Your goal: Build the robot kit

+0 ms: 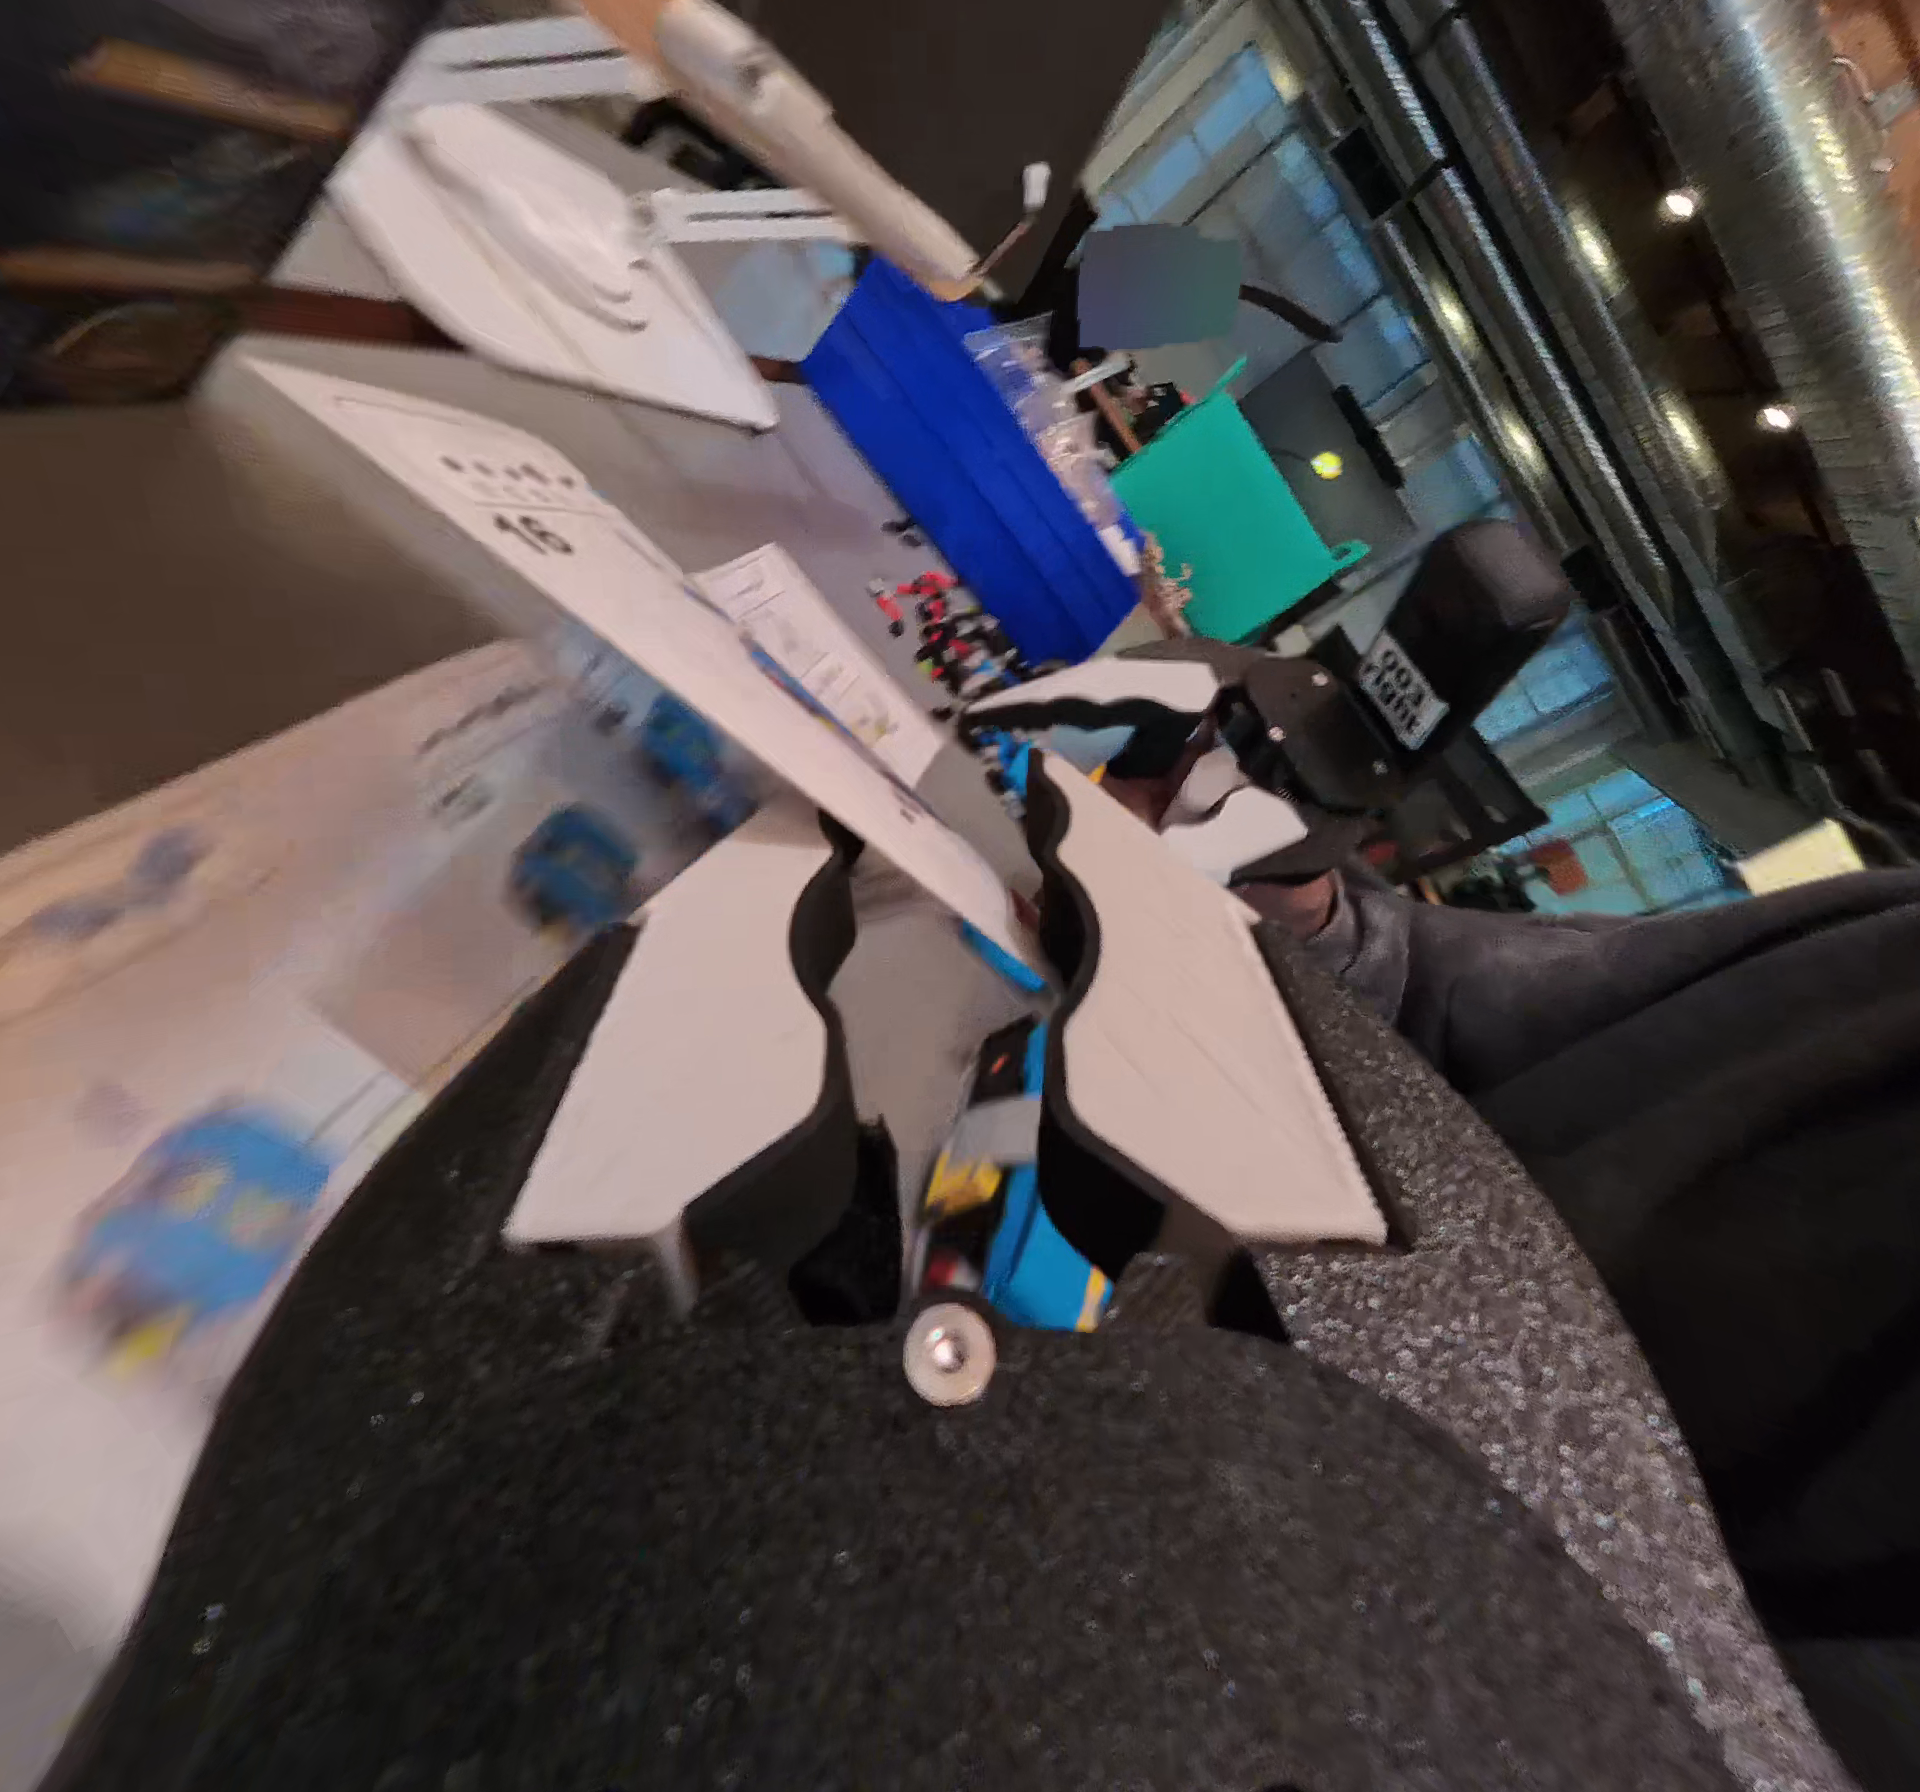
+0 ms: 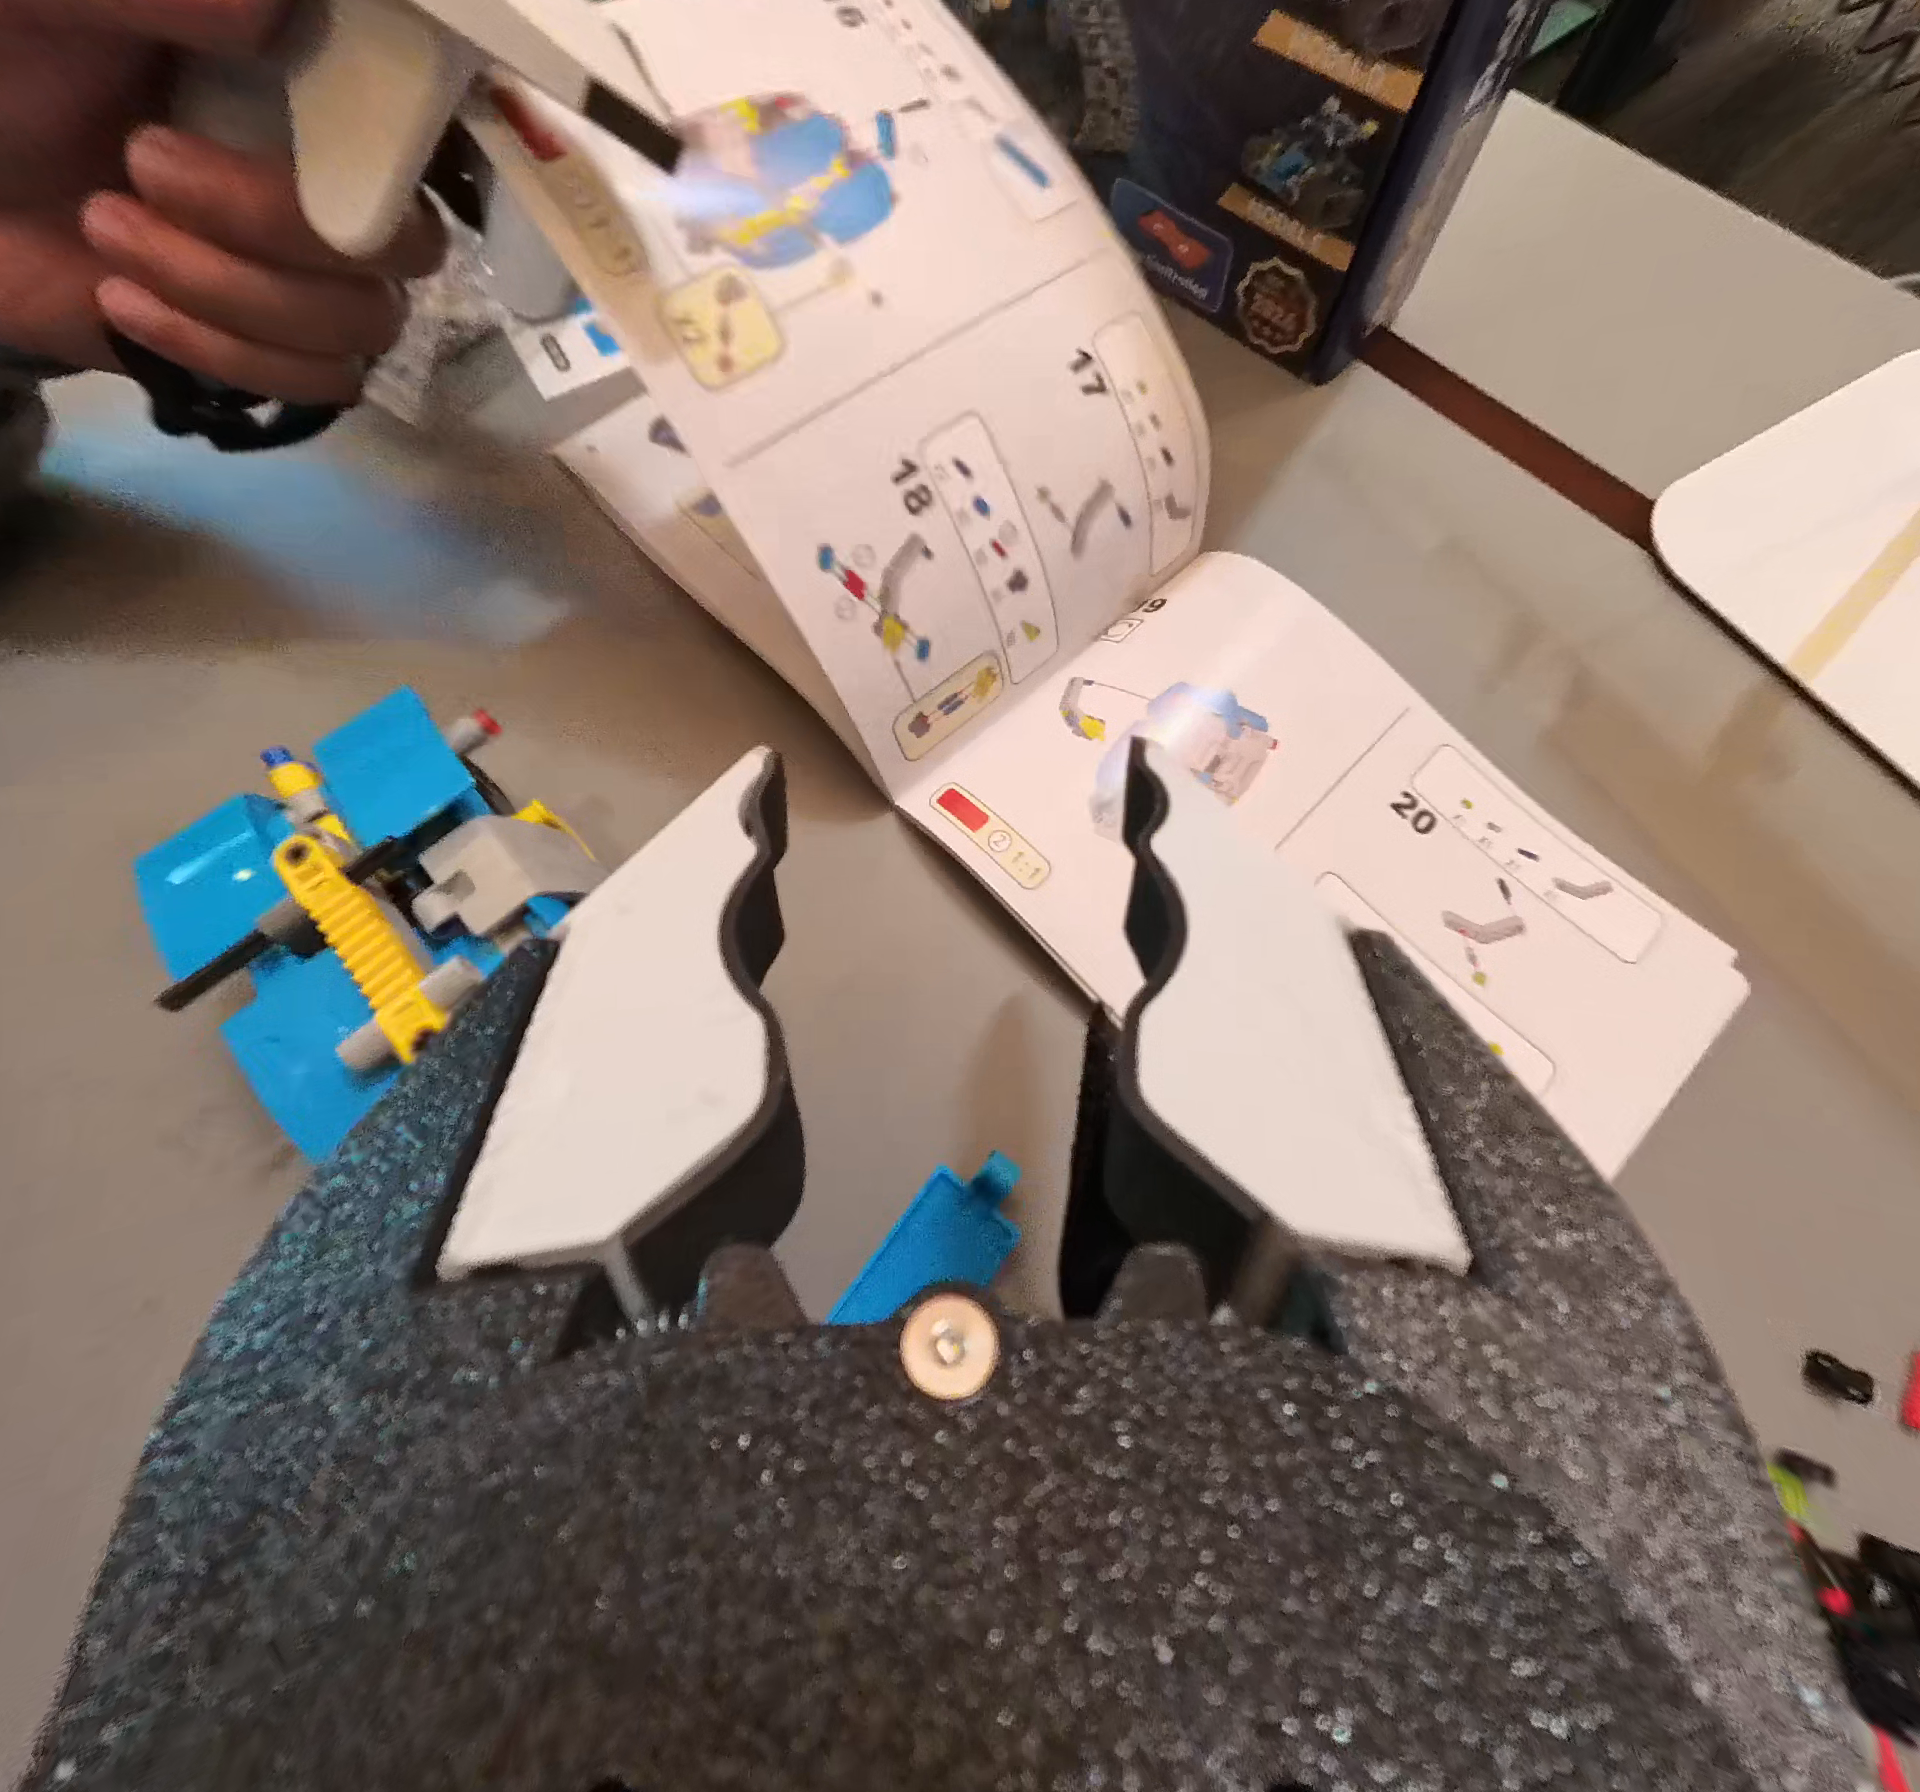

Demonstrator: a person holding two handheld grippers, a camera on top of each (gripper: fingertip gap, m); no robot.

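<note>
An open instruction booklet (image 2: pixel 1299 807) lies on the grey table (image 2: pixel 935 963). One of its pages (image 2: pixel 935 340) is lifted and curls over. My left gripper (image 1: pixel 940 812) has this page (image 1: pixel 644 599) between its part-open jaws, with the page edge against the right finger. The left gripper also shows in the right wrist view (image 2: pixel 644 204), held by a hand (image 2: pixel 156 184). My right gripper (image 2: pixel 951 766) is open and empty, low over the table, its right fingertip over the booklet's flat page. A blue and yellow toy vehicle (image 2: pixel 312 911) sits to its left. A flat blue piece (image 2: pixel 935 1243) lies under it.
A dark product box (image 2: pixel 1247 80) stands behind the booklet. Small loose parts (image 2: pixel 1860 1586) lie at the right edge. A white board (image 2: pixel 1818 537) sits on the far right. A blue bin (image 1: pixel 966 475) and a green bin (image 1: pixel 1216 516) stand farther back. A dark sleeve (image 1: pixel 1662 1119) is beside the left gripper. There is about 11 cm between the tips of the two grippers. The flat blue piece (image 2: pixel 935 1243) sits 11 cm or so from the ends of my right fingers.
</note>
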